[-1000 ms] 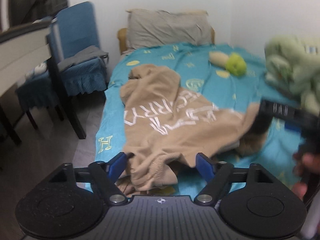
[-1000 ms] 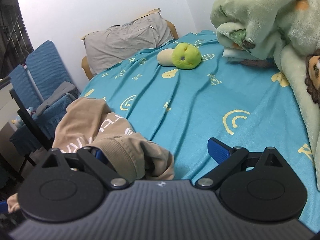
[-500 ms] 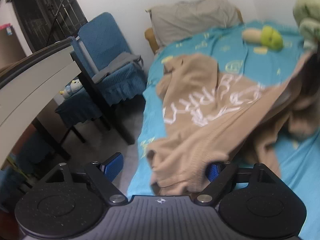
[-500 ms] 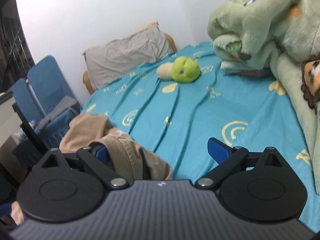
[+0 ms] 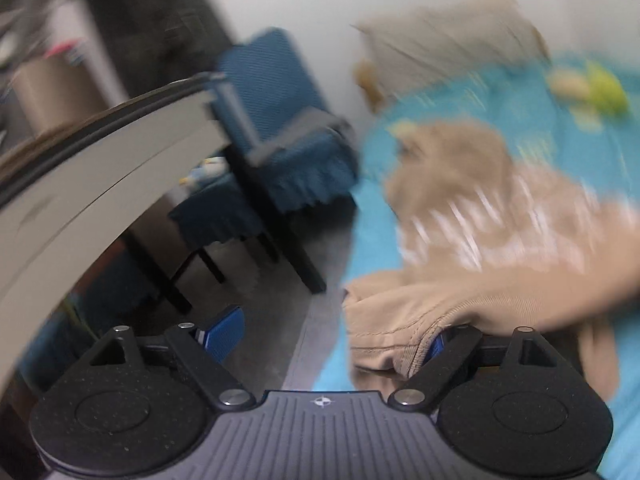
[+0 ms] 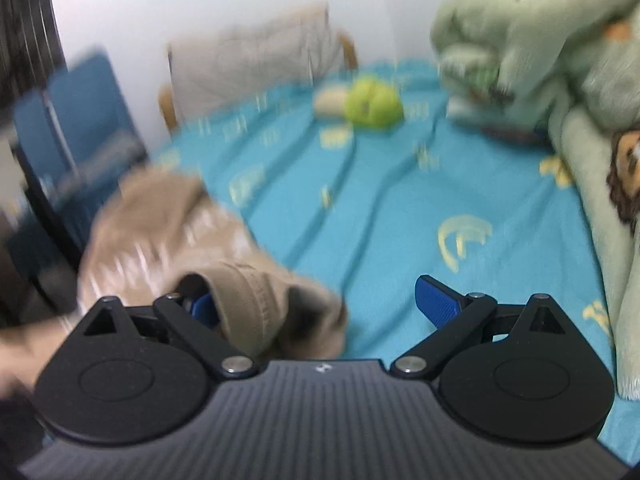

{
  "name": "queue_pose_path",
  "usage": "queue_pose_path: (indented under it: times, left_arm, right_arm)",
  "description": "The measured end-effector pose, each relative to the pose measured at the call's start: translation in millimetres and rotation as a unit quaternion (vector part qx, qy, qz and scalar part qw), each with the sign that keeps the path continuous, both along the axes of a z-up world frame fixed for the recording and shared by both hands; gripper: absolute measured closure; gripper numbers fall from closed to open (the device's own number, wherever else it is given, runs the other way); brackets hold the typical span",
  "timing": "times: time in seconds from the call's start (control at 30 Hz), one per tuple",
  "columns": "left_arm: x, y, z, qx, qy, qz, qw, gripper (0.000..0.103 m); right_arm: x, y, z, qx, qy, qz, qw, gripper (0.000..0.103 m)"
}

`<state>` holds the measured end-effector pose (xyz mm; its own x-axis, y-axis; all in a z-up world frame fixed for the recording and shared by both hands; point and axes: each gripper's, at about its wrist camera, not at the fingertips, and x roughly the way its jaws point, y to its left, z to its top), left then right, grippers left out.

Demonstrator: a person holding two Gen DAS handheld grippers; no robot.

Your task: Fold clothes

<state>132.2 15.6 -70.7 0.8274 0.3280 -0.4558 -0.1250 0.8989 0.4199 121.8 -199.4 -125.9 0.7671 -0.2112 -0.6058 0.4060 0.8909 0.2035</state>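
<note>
A tan sweatshirt with white lettering lies on the blue bedsheet, near the bed's left edge. My left gripper is open; the sweatshirt's ribbed hem hangs over its right finger, and the left finger is over the floor. My right gripper is open; a ribbed tan cuff drapes against its left finger, the right finger is bare above the sheet. The sweatshirt also shows in the right wrist view. Both views are motion-blurred.
A blue chair and a grey desk edge stand left of the bed. A grey pillow, a green plush toy and a pale green blanket heap lie on the bed.
The left gripper has swung left and lifted, pulling the hem toward the bed's edge; more floor and desk show. The right gripper has risen slightly with the cuff on its finger.
</note>
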Motion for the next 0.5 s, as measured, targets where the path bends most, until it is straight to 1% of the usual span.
queue_pose_path:
  times: [0.03, 0.07, 0.1, 0.13, 0.17, 0.23, 0.3, 0.37, 0.4, 0.5]
  left_arm:
    - [-2.3, 5.6, 6.8, -0.013, -0.021, 0.016, 0.9996, 0.013]
    - [-4.6, 11.0, 13.4, -0.025, -0.041, 0.032, 0.9983, 0.011]
    - [-7.0, 15.8, 19.3, -0.041, -0.059, 0.038, 0.9967, 0.006]
    - [-9.5, 20.5, 25.2, -0.057, -0.076, 0.044, 0.9945, 0.004]
    - [-13.3, 23.0, 30.5, -0.072, -0.092, 0.044, 0.9922, 0.004]
    - [-23.2, 22.4, 40.7, -0.084, -0.125, 0.046, 0.9876, 0.003]
    - [-35.7, 24.0, 56.6, -0.102, -0.164, 0.045, 0.9801, 0.003]
    - [-48.1, 26.0, 75.6, -0.122, -0.203, 0.042, 0.9706, 0.002]
    - [-55.7, 25.9, 89.1, -0.133, -0.226, 0.041, 0.9641, 0.002]
    - [-73.5, 21.5, 137.3, -0.158, -0.285, 0.042, 0.9444, 0.002]
  right_arm:
    - [2.1, -0.9, -5.3, -0.006, 0.024, -0.008, 1.000, 0.004]
    - [1.3, -3.8, -8.1, -0.011, 0.035, -0.025, 0.999, 0.004]
    - [-1.8, -8.1, -7.9, -0.008, 0.033, -0.041, 0.999, 0.004]
    - [-6.7, -12.1, -4.4, -0.001, 0.017, -0.055, 0.998, 0.004]
    - [-12.7, -13.1, 3.3, -0.008, -0.008, -0.067, 0.998, 0.004]
    - [-24.4, -9.9, 21.7, -0.040, -0.060, -0.084, 0.994, 0.004]
    - [-34.1, -6.5, 45.6, -0.071, -0.103, -0.093, 0.988, 0.004]
    - [-39.9, -10.5, 71.3, -0.082, -0.143, -0.096, 0.982, 0.004]
    - [-41.1, -13.4, 86.9, -0.086, -0.160, -0.097, 0.979, 0.004]
    - [-45.3, -18.8, 146.4, -0.095, -0.216, -0.099, 0.967, 0.004]
